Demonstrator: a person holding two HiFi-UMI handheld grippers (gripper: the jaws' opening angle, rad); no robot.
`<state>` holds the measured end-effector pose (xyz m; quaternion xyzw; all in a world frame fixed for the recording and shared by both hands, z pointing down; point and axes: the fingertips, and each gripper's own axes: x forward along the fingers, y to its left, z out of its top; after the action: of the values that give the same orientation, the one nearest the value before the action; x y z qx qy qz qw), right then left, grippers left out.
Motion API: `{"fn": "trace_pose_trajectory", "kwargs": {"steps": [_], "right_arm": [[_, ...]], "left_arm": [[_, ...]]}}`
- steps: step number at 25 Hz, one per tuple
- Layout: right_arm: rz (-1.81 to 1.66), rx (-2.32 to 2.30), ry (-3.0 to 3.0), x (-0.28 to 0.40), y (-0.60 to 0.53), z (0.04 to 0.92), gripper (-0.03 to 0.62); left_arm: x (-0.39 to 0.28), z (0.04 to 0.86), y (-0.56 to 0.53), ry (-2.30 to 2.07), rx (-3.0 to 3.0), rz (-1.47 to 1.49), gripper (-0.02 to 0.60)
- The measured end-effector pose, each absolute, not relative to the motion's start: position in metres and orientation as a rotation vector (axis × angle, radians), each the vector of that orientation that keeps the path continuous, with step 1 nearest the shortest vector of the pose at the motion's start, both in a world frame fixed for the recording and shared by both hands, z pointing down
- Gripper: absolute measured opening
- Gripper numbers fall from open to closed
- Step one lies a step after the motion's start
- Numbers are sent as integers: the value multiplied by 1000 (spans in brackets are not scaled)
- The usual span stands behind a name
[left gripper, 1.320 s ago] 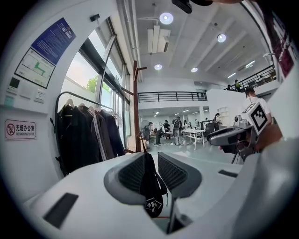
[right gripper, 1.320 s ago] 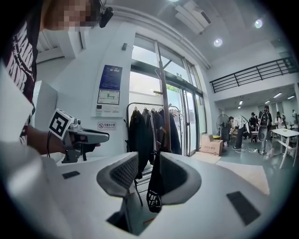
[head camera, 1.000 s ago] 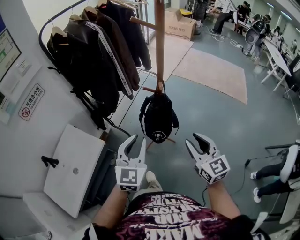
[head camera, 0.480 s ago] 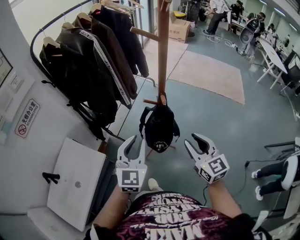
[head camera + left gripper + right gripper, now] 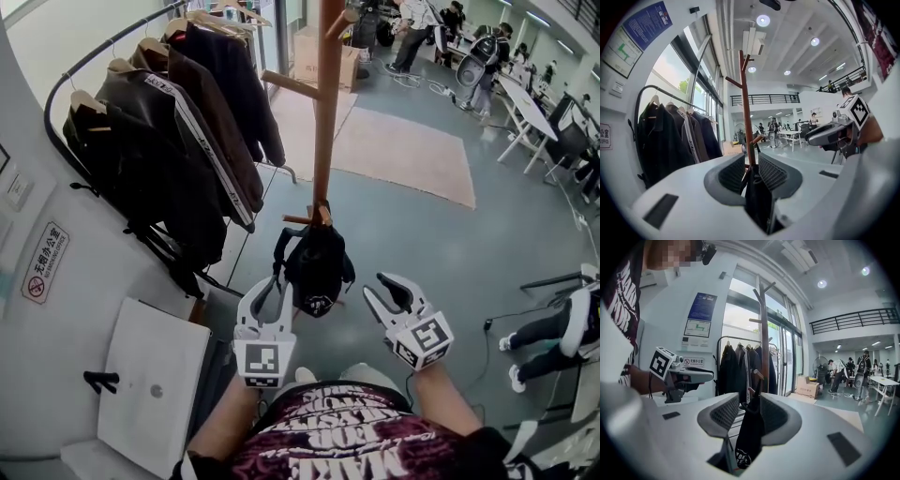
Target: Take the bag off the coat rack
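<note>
A black bag [image 5: 314, 270] hangs by its top loop from a low peg of the wooden coat rack [image 5: 327, 112]. My left gripper [image 5: 268, 292] is open, just left of the bag's lower half, and holds nothing. My right gripper [image 5: 386, 294] is open too, a short way right of the bag. In the left gripper view the bag [image 5: 758, 197] and the rack pole [image 5: 746, 108] show through the gap between the jaws. The right gripper view shows the bag [image 5: 750, 427] hanging ahead between the jaws, with the pole [image 5: 764, 343] behind it.
A clothes rail with several dark jackets [image 5: 178, 141] stands left of the rack. A white cabinet [image 5: 155, 384] sits at the lower left. A beige rug [image 5: 403, 150] and a cardboard box [image 5: 314, 56] lie beyond. A seated person's legs [image 5: 553, 333] are at the right.
The view and both grippers have come closer to the rack. The left gripper now stands beside the bag's lower half. Both stay open and the bag still hangs.
</note>
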<state>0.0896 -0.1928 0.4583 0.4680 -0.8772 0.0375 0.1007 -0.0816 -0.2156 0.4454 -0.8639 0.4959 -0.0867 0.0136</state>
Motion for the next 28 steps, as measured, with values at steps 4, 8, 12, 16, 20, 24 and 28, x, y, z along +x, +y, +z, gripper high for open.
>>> {"fn": "trace_pose_trajectory", "kwargs": {"steps": [4, 8, 12, 16, 20, 24, 28], "right_arm": [[102, 1399, -2592, 89, -200, 454, 149], [107, 1384, -2606, 88, -209, 457, 146], [124, 1335, -2639, 82, -224, 462, 144], [131, 1284, -2675, 77, -247, 462, 143], [164, 1232, -2709, 73, -270, 465, 143], [171, 1182, -2728, 70, -292, 468, 141], [182, 1146, -2740, 68, -309, 472, 141]], "left_arm": [[-77, 447, -222, 1521, -2708, -277, 80], [-78, 449, -228, 1537, -2701, -284, 80], [-78, 455, -237, 1574, -2693, -303, 80], [-76, 455, -251, 1597, -2680, -307, 80], [-71, 458, -266, 1623, -2682, -329, 80], [-65, 463, -281, 1639, -2684, -339, 80], [-57, 467, -296, 1628, -2699, -327, 80]]}}
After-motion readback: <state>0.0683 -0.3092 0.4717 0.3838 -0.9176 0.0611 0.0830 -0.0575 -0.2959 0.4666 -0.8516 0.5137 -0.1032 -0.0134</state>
